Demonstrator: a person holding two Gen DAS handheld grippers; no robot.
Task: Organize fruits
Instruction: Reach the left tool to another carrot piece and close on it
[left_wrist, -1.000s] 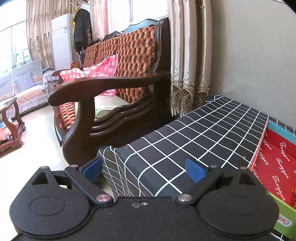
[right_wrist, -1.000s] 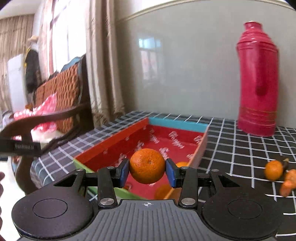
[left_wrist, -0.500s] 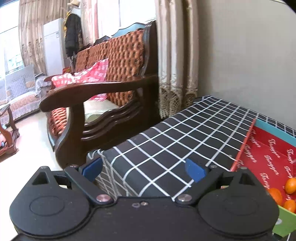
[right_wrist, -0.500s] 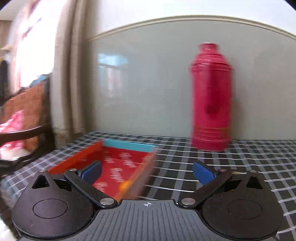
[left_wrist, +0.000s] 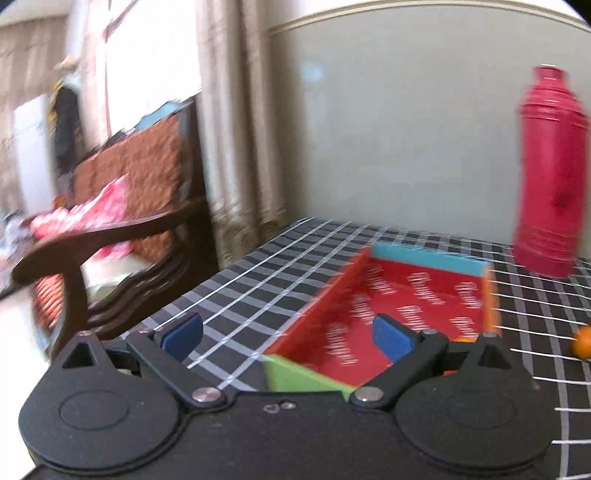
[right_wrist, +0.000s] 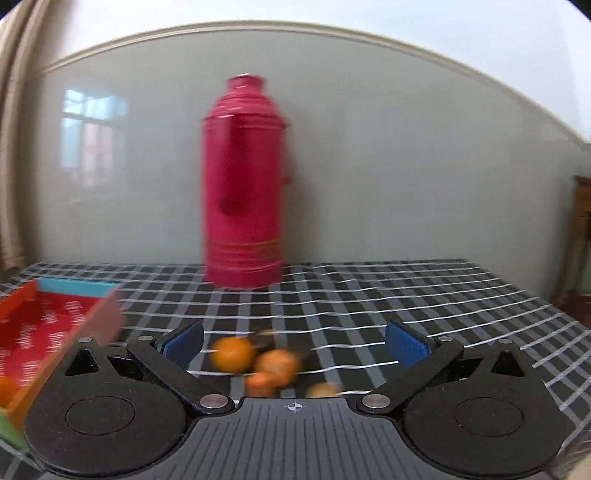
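- Now the right gripper (right_wrist: 293, 341) gapes wide and holds nothing; a blurred cluster of oranges (right_wrist: 271, 363) lies on the checked tablecloth (right_wrist: 406, 295) just ahead, between its fingers.
- Left gripper (left_wrist: 288, 332), equally wide and holding nothing, hovers over the red box's (left_wrist: 406, 306) near corner; one orange (left_wrist: 581, 341) sits far right.

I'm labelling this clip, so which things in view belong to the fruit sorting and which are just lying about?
Part of the job:
- loose oranges on the checked tablecloth
- red-lined box
- orange in the box
- right tool, open

Just lying about:
- red thermos
- wooden sofa
- curtain
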